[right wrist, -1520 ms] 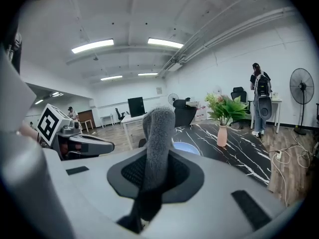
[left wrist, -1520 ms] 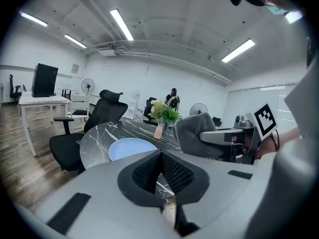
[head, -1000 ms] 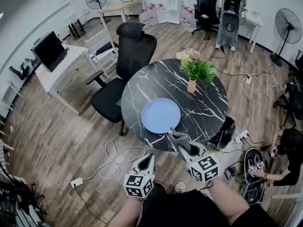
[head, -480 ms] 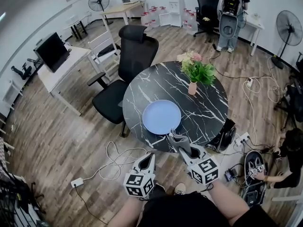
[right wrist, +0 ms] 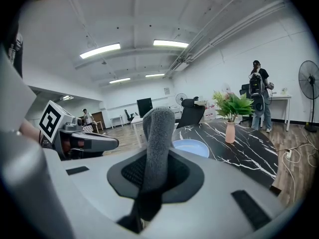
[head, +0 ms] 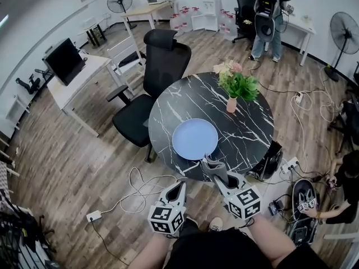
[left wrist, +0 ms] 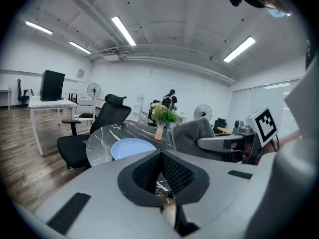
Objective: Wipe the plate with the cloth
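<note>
You're clamping the cloth [right wrist: 155,133] upright in your right gripper [head: 217,175], holding it at the table [head: 247,122] edge near the plate [head: 194,139]; your left gripper [head: 180,186] is sitting alongside, jaws together, empty

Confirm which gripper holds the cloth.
The right gripper: its jaws are shut on the grey cloth. The left gripper has its jaws shut with nothing between them.

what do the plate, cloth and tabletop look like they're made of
plate: smooth, plain pale blue; ceramic or plastic, can't tell. cloth: grey, fuzzy pile; probably microfibre or terry. tabletop: black with white veins; marble or a marble-look surface.
</note>
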